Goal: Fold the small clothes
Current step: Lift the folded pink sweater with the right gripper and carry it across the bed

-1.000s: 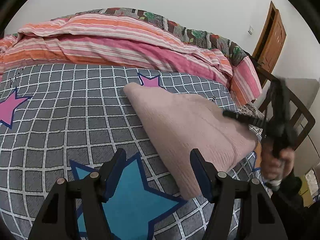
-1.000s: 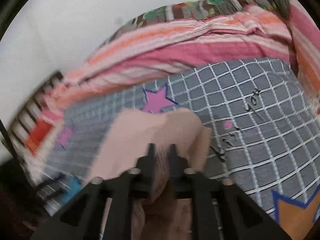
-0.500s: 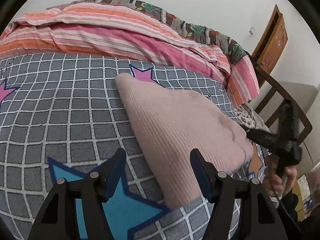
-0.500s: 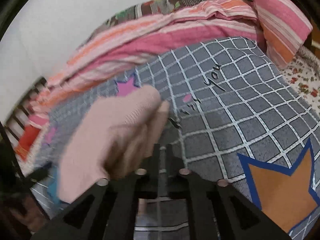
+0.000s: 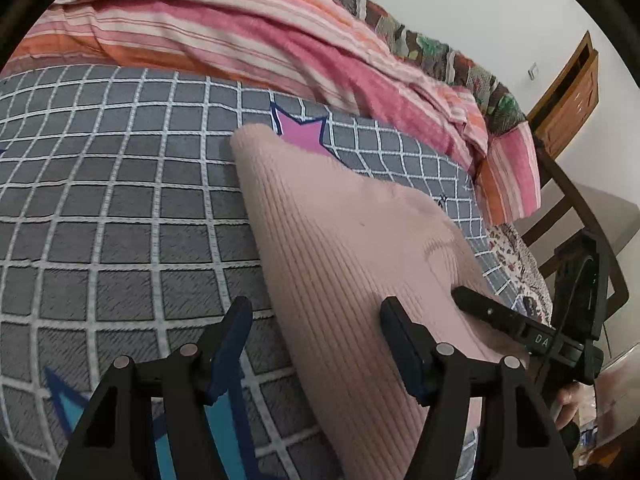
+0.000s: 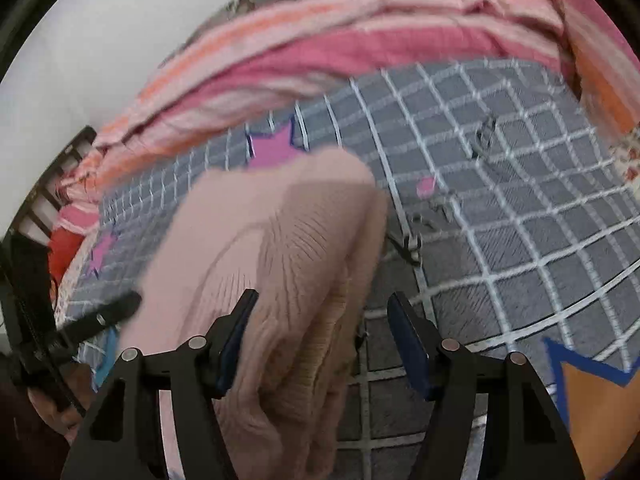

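A pale pink ribbed knit garment [image 5: 344,248] lies folded on the grey checked bedspread [image 5: 120,208]. My left gripper [image 5: 316,320] stands open over its near left edge, one finger over the bedspread, the other over the knit. My right gripper [image 6: 322,314] has its jaws opening, with a bunched fold of the same pink garment [image 6: 280,248] lying between the fingers and neither pad pressing on it. The right gripper [image 5: 472,300] also shows in the left wrist view at the garment's right edge, and the left gripper's finger [image 6: 104,314] shows at the left of the right wrist view.
A pink and orange striped quilt [image 5: 248,28] is heaped along the far side of the bed. A dark wooden chair [image 5: 576,216] and a wooden door [image 5: 572,92] stand to the right. Star prints [image 5: 300,132] mark the bedspread. A person's hand [image 6: 52,400] holds the left gripper.
My right gripper was shut on the pink garment and has opened, letting the fold drop onto the bed. My left gripper has moved right and down, closer to the garment's edge.
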A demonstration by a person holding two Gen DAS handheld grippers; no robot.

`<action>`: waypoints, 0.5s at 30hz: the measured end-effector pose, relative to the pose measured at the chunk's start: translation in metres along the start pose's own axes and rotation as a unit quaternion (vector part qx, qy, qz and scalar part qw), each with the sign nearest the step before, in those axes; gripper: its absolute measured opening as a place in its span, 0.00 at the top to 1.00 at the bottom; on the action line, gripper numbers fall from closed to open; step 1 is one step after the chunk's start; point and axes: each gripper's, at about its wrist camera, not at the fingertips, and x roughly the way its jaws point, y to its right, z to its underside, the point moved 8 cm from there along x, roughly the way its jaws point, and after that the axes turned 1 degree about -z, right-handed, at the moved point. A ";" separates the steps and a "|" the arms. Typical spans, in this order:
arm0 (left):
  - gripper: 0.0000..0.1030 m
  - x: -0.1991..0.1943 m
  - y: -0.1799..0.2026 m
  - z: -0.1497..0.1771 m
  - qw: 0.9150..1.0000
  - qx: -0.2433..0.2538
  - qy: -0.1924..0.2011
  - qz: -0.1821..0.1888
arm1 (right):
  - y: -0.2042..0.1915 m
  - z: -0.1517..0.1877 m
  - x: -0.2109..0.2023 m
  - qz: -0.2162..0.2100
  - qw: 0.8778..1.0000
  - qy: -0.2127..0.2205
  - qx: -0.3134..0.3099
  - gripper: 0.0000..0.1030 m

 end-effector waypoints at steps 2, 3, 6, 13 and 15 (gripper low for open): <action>0.37 0.009 0.003 0.000 1.000 0.007 -0.003 -0.007 | 0.006 0.004 0.006 -0.013 1.000 -0.005 0.011 0.37; 0.37 0.014 0.005 -0.001 1.000 0.009 -0.004 -0.008 | 0.007 0.005 0.008 -0.020 1.000 -0.006 0.016 0.37; 0.39 0.023 0.007 -0.003 1.000 0.005 -0.006 -0.009 | 0.009 0.006 0.015 -0.031 0.999 -0.009 0.019 0.36; 0.66 0.014 0.016 -0.009 0.998 0.034 0.032 -0.030 | 0.000 0.007 0.018 -0.093 0.995 -0.019 0.029 0.65; 0.68 0.007 0.018 -0.012 0.997 0.045 0.047 -0.036 | -0.009 0.004 0.012 -0.075 0.997 -0.010 0.004 0.69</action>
